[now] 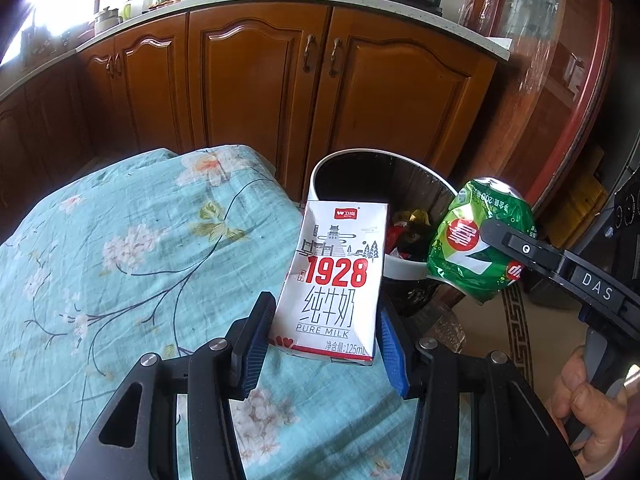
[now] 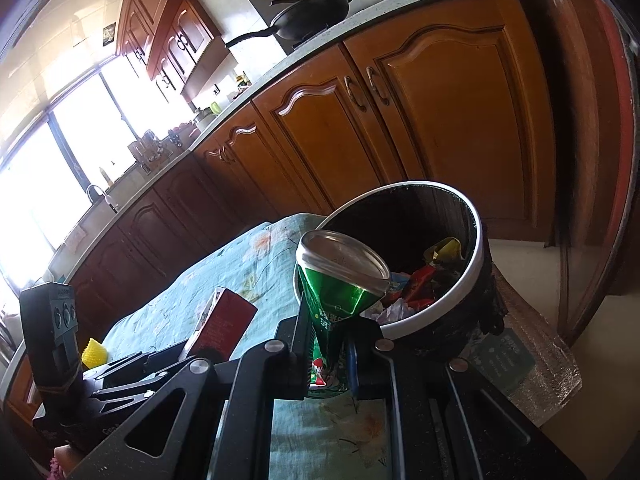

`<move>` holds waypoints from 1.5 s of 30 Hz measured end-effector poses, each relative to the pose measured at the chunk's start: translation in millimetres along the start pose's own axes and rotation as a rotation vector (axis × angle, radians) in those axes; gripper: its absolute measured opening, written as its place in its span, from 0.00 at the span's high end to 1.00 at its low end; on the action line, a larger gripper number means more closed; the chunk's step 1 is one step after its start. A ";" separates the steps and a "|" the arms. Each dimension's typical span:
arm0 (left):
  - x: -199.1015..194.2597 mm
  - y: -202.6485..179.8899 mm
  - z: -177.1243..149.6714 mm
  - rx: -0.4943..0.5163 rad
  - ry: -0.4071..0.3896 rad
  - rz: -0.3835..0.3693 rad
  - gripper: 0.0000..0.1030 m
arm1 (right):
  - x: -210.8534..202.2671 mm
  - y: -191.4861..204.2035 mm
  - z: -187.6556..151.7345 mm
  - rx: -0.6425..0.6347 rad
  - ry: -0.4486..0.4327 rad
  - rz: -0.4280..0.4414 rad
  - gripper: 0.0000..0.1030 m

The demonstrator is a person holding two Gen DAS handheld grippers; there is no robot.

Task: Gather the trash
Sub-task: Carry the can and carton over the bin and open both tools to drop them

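My left gripper [image 1: 320, 340] is shut on a white and red milk carton [image 1: 334, 280], held above the table's far right corner, just left of the trash bin [image 1: 404, 270]. My right gripper [image 2: 326, 360] is shut on a crushed green soda can [image 2: 340, 292]; in the left wrist view the can [image 1: 476, 240] hangs at the bin's right rim. The white-rimmed bin [image 2: 448, 304], lined with a black bag, holds several wrappers. In the right wrist view the carton [image 2: 224, 324] and left gripper [image 2: 168, 356] show at lower left.
A floral teal cloth covers the table [image 1: 140, 248]. Wooden kitchen cabinets [image 1: 260, 80] stand behind the bin. A small yellow object [image 2: 94, 352] lies on the table at the left. A bubble-wrapped surface [image 2: 540, 364] lies beneath the bin.
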State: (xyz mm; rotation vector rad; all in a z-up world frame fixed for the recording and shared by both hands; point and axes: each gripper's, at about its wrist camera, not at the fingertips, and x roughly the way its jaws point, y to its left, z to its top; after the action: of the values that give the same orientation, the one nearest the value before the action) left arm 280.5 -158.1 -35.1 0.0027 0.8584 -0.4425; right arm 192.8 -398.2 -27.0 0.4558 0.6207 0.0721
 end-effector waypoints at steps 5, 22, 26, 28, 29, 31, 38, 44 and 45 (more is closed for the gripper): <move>6.4 -4.5 5.4 0.004 -0.001 0.000 0.54 | -1.2 -3.0 2.9 0.001 -0.006 -0.007 0.88; 21.8 -24.3 28.4 0.041 -0.017 -0.009 0.54 | -2.1 -11.4 19.2 -0.022 -0.025 -0.041 0.88; 28.8 -29.0 34.0 0.051 -0.018 -0.008 0.54 | -1.8 -13.2 20.2 -0.026 -0.023 -0.053 0.88; 32.7 -31.0 36.5 0.055 -0.017 -0.010 0.54 | -0.1 -13.8 21.4 -0.029 -0.019 -0.059 0.88; 34.8 -31.8 37.9 0.056 -0.016 -0.010 0.54 | 1.1 -14.5 22.9 -0.031 -0.017 -0.061 0.88; 39.2 -32.9 40.3 0.058 -0.015 -0.007 0.54 | 2.5 -16.2 24.4 -0.035 -0.016 -0.069 0.88; 55.6 -35.1 47.4 0.060 0.006 -0.008 0.54 | 8.0 -21.0 32.2 -0.039 -0.013 -0.090 0.88; 69.2 -36.6 52.5 0.055 0.024 -0.009 0.54 | 14.0 -26.0 37.2 -0.040 -0.008 -0.102 0.88; 71.3 -37.2 53.1 0.055 0.027 -0.010 0.54 | 15.2 -26.5 38.2 -0.039 -0.007 -0.104 0.88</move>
State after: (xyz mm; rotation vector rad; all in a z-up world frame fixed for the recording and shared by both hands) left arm 345.7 -228.1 -45.9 0.0548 0.8727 -0.4756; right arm 225.4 -433.9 -19.3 0.3849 0.6343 -0.0157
